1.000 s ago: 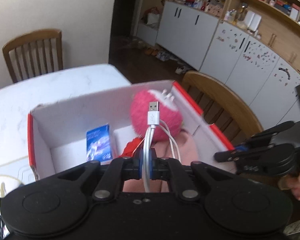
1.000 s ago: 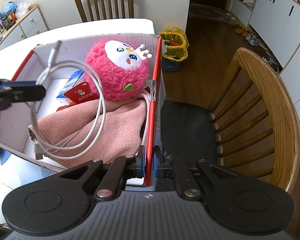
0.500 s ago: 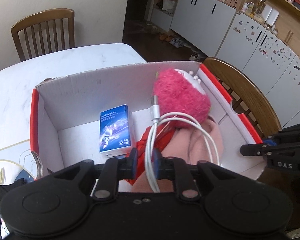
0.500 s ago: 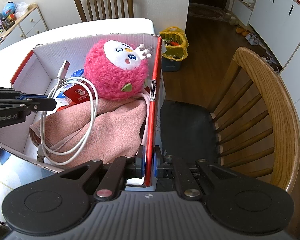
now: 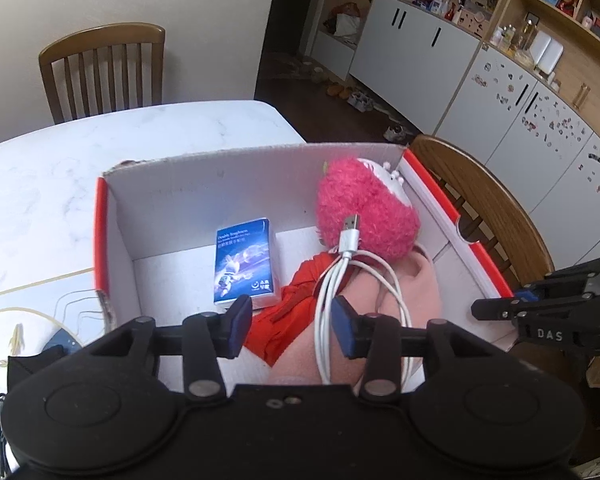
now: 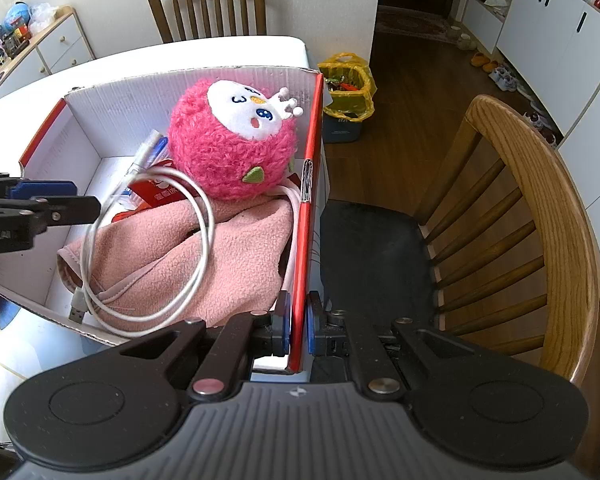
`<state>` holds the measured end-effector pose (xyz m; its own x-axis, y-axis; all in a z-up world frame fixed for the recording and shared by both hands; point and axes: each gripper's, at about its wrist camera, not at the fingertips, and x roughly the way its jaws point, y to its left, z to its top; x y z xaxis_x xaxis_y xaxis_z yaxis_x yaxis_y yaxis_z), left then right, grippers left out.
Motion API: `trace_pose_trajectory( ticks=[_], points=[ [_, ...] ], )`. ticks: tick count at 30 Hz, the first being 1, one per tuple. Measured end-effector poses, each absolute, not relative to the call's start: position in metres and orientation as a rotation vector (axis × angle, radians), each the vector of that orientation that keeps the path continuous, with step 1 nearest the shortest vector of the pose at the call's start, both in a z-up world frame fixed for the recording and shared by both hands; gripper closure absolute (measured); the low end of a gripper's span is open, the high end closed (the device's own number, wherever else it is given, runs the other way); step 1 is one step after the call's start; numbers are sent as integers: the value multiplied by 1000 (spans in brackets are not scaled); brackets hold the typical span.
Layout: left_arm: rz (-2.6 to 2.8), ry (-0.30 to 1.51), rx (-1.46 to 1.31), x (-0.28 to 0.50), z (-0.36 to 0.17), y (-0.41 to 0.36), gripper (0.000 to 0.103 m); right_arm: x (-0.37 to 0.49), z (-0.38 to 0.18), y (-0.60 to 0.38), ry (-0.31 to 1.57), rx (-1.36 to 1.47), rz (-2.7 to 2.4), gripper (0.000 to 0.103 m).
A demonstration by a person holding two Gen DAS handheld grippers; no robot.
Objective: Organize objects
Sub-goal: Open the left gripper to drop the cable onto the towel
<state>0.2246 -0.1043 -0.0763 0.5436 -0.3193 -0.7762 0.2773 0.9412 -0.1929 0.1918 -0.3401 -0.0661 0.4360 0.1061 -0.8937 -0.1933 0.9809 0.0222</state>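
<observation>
A white cardboard box [image 5: 188, 184] with red rims holds a pink plush toy [image 5: 364, 216], a blue pack [image 5: 246, 266], a red packet [image 5: 296, 300] and a pink fleece [image 6: 220, 256]. A coiled white USB cable [image 5: 328, 292] lies on the fleece, its plug against the plush. My left gripper [image 5: 292, 320] hovers over the box's near side with its jaws opening. The cable runs between them close to the right pad [image 5: 344, 322], loose. In the right wrist view the left gripper [image 6: 76, 200] is at the left, and the cable [image 6: 198, 240] rests on the fleece. My right gripper [image 6: 298, 322] is shut on the box's red-edged wall [image 6: 306, 216].
The box stands on a white marble table [image 5: 100, 148] with a patterned mat [image 5: 40, 312] at its near left. A wooden chair [image 6: 540, 208] stands right of the box, another chair [image 5: 104, 68] behind the table. A yellow-bagged bin [image 6: 346, 88] sits on the floor, beyond it white cabinets [image 5: 420, 52].
The left gripper brought the cable down onto the fleece and its jaws spread apart, letting the cable go. The right gripper keeps its grip on the box wall, unmoved.
</observation>
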Motion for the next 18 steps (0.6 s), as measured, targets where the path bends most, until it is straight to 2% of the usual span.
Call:
trace_pose_trajectory(
  ticks=[6, 11, 16, 18],
  points=[
    [-333, 899, -69, 213, -60, -94, 55, 192, -66, -340, 1105, -92, 185, 95],
    [-298, 866, -77, 202, -47, -82, 42, 191, -66, -339, 1106, -97, 184, 95],
    [-254, 837, -79, 192, -36, -67, 39, 191, -65, -338, 1108, -97, 186, 96],
    [-233, 827, -83, 189, -32, -60, 34, 191, -65, -338, 1108, -98, 187, 96]
  ],
)
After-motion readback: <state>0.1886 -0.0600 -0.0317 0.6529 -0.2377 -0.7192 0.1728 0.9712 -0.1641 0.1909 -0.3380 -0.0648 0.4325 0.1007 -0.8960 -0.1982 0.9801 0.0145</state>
